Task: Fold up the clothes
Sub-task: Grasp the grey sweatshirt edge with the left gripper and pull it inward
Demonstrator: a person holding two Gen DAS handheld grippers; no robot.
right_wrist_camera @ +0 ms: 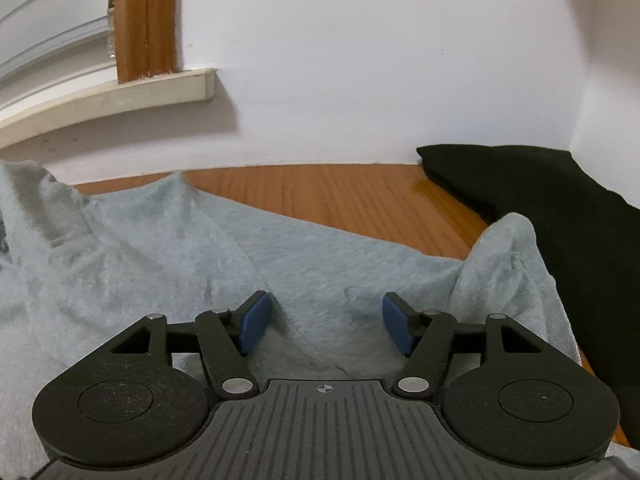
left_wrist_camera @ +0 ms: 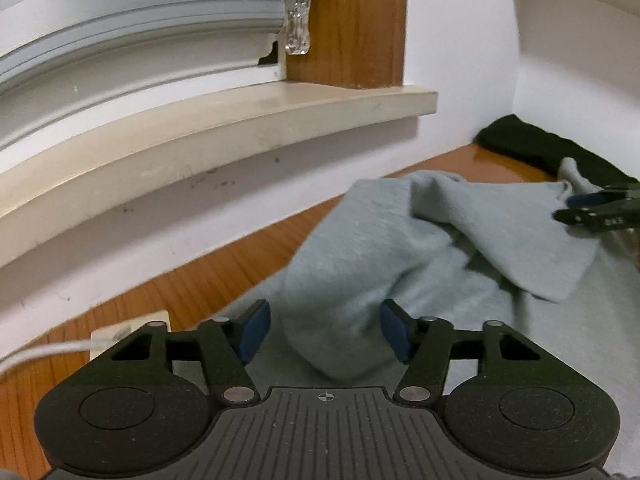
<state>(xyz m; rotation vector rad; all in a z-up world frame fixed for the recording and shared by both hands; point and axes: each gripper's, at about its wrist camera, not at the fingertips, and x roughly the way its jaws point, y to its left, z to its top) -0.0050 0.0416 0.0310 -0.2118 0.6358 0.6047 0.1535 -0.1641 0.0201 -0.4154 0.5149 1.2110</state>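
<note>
A pale grey-blue garment [left_wrist_camera: 380,248] lies rumpled on a wooden table [left_wrist_camera: 224,272], with a fold raised at its far side. My left gripper [left_wrist_camera: 325,330] hovers over its near edge, open, with the blue pads wide apart and cloth below them. In the right wrist view the same garment [right_wrist_camera: 168,248] spreads across the table [right_wrist_camera: 340,196]. My right gripper [right_wrist_camera: 325,326] is open above it, nothing pinched between its pads. From the left wrist camera, the right gripper [left_wrist_camera: 588,210] shows at the far right over the garment's raised flap.
A black garment [right_wrist_camera: 540,200] lies in the back right corner against the white wall [right_wrist_camera: 360,80]. A cream window sill [left_wrist_camera: 200,132] juts out over the table's back edge. A white cable [left_wrist_camera: 48,350] and a small cream pad [left_wrist_camera: 128,334] lie at the left.
</note>
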